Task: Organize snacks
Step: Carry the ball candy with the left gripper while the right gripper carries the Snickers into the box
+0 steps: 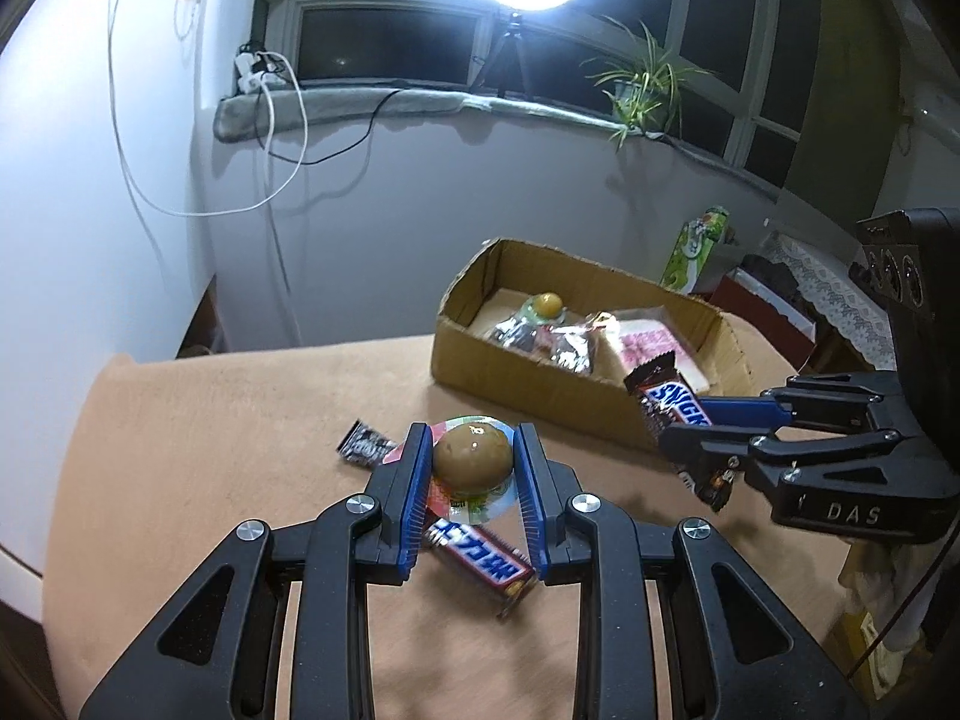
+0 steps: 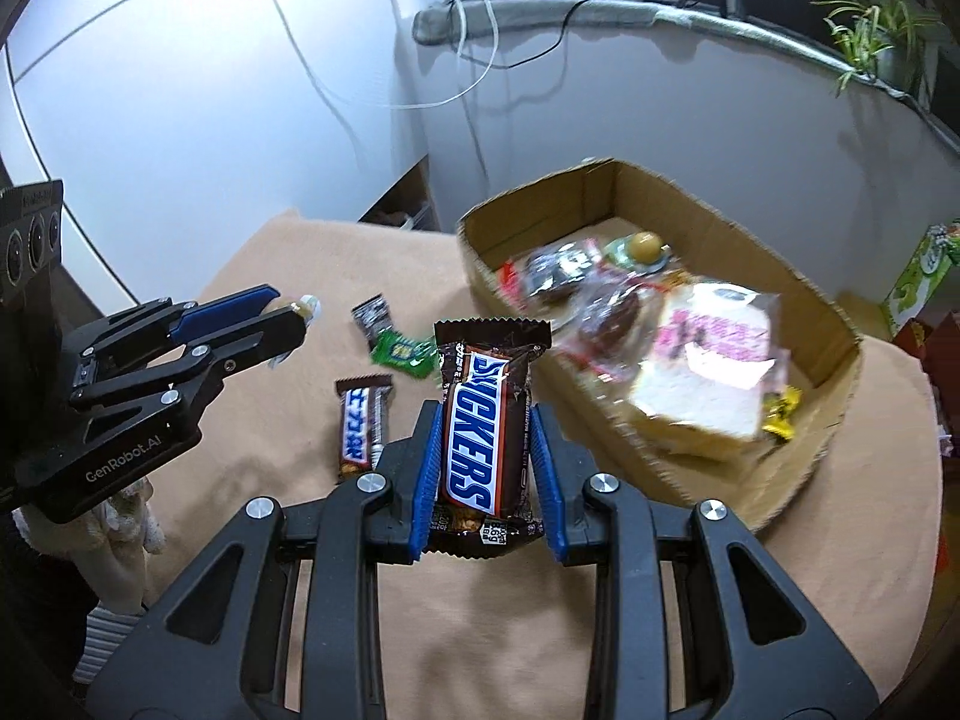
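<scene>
The chocolate bar at the frame's centre reads "SNICKERS" in blue letters. The gripper body at left carries "GenRobot.AI". In the other view, the gripper housing at right shows "DAS".

box: right on table | loose bars: left of it

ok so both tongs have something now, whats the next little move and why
Probably carry the right tongs forward over the cardboard box and release there. They are shut on the Snickers bar, lifted above the table, and the box with the other snacks sits just ahead to the right. The left tongs, shut on the packaged egg, can follow.
</scene>
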`<state>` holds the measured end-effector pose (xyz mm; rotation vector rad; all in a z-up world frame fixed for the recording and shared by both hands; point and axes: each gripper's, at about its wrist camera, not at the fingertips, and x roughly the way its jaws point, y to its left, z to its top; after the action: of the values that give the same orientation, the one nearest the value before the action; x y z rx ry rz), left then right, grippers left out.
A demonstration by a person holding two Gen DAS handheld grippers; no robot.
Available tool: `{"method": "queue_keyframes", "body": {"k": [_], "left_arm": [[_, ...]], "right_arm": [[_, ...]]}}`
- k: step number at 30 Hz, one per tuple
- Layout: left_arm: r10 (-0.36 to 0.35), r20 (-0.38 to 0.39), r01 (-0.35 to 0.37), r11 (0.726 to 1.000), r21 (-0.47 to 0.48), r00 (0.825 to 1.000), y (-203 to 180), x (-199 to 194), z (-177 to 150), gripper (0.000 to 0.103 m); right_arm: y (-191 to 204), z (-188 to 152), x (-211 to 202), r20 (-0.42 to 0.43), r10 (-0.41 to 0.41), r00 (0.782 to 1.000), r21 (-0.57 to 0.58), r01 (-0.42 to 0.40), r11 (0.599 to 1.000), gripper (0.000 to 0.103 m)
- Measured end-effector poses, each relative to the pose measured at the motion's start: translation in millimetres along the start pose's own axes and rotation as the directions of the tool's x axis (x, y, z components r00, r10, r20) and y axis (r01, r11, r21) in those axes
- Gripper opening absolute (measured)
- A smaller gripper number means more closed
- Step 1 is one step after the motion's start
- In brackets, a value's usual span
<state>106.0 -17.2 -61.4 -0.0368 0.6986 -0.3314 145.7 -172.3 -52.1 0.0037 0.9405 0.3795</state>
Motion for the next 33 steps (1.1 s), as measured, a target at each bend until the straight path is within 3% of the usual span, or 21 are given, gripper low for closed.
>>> {"method": "queue_keyframes", "body": {"k": [16,33], "left_arm": [[-0.046,0.018,0.046,0.999,0.005,0.999,-21,31,43,0.026],[-0.059,-0.033,0.059,0.998,0.021,0.998,-39,85,67,0.026]], "right_arm": [[-79,29,-17,0.041,-0.103,0.994,0.076,0.1,0.992,0.03],[-145,41,10,-0.003,-0.154,0.988,0.145,0.152,0.978,0.03]]}}
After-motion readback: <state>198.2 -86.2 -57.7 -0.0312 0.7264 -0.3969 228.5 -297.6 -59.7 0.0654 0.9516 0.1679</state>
